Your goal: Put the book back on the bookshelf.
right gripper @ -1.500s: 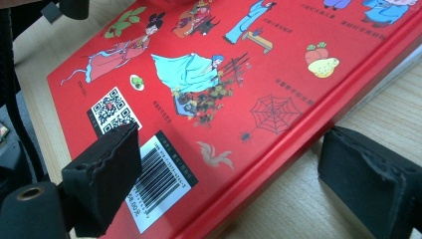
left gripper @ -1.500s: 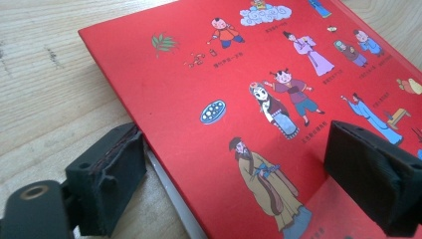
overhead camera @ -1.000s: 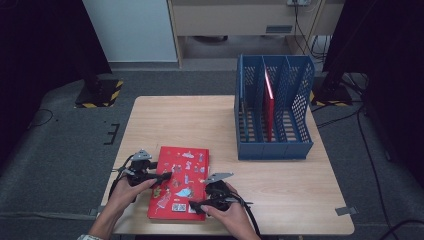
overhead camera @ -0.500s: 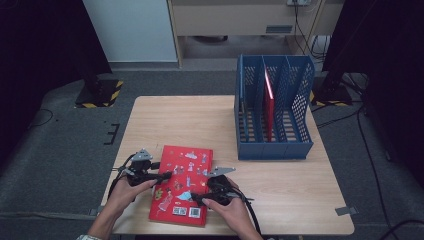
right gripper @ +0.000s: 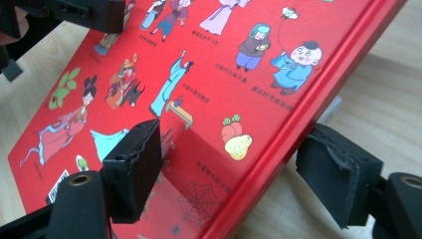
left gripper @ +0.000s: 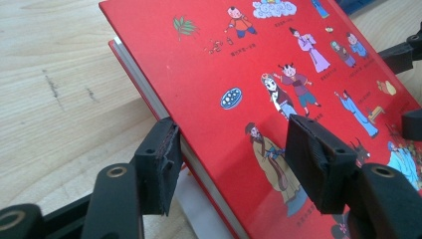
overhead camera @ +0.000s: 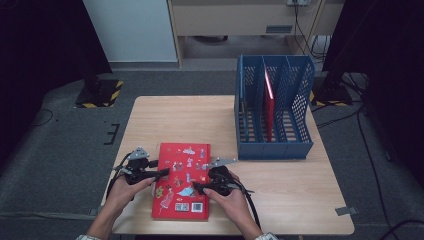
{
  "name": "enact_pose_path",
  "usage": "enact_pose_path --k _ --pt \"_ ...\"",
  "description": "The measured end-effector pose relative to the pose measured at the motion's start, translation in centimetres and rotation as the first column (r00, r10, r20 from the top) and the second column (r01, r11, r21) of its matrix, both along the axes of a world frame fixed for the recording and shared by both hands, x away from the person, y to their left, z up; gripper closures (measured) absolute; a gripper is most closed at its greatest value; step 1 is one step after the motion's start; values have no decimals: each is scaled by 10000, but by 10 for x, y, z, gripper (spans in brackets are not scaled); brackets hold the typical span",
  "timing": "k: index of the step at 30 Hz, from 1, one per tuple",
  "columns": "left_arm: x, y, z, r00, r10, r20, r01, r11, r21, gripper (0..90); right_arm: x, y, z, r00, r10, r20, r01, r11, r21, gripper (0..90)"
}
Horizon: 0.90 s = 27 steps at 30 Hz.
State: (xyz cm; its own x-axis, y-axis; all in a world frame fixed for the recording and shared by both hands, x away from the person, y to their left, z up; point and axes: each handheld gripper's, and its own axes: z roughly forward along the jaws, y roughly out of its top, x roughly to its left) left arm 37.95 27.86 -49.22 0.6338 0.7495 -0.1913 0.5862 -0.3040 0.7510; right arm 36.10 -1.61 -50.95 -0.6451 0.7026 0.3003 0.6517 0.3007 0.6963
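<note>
A red hardcover book [overhead camera: 182,180] with cartoon figures on its cover lies at the table's near edge. My left gripper [overhead camera: 161,173] is at its left side. In the left gripper view the jaws [left gripper: 239,149] straddle the page edge [left gripper: 149,94], one pad by the pages and one over the cover. My right gripper [overhead camera: 197,189] is at the book's right side. There the jaws [right gripper: 234,149] straddle the spine [right gripper: 298,119], with a gap at each pad. Both pairs of jaws have just been closing with the book between them.
A blue mesh file rack [overhead camera: 274,107] stands at the table's far right, with a thin red book [overhead camera: 269,100] upright in a middle slot. Bare wooden tabletop [overhead camera: 175,120] lies behind the book. Cables trail from both grippers toward the near edge.
The right gripper has shifted a little away from the near edge and in over the book's right side. Both pairs of jaws stand narrower around the book. The left hand has stayed put.
</note>
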Motion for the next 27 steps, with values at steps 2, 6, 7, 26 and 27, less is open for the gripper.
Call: enact_pose_path --k 2,6,7,26,27 --pt "0 1 2 10000 30 71 -30 10000 -8 402 3 0 1 10000 -57 19 57 10000 46 275" --pt "1 2 4 9999 69 144 -69 10000 -16 416 7 -1 4 9998 -148 100 147 9999 75 290" --pt "0 3 4 9998 84 185 -83 10000 -41 421 8 -1 5 9999 -148 83 147 9999 73 298" --pt "-1 7 17 9979 187 620 -168 9994 -313 504 26 2 25 9987 -133 493 128 9999 112 332" --pt "-1 7 18 9975 196 673 -175 9994 -312 508 27 2 26 9986 -146 512 140 9998 111 335"
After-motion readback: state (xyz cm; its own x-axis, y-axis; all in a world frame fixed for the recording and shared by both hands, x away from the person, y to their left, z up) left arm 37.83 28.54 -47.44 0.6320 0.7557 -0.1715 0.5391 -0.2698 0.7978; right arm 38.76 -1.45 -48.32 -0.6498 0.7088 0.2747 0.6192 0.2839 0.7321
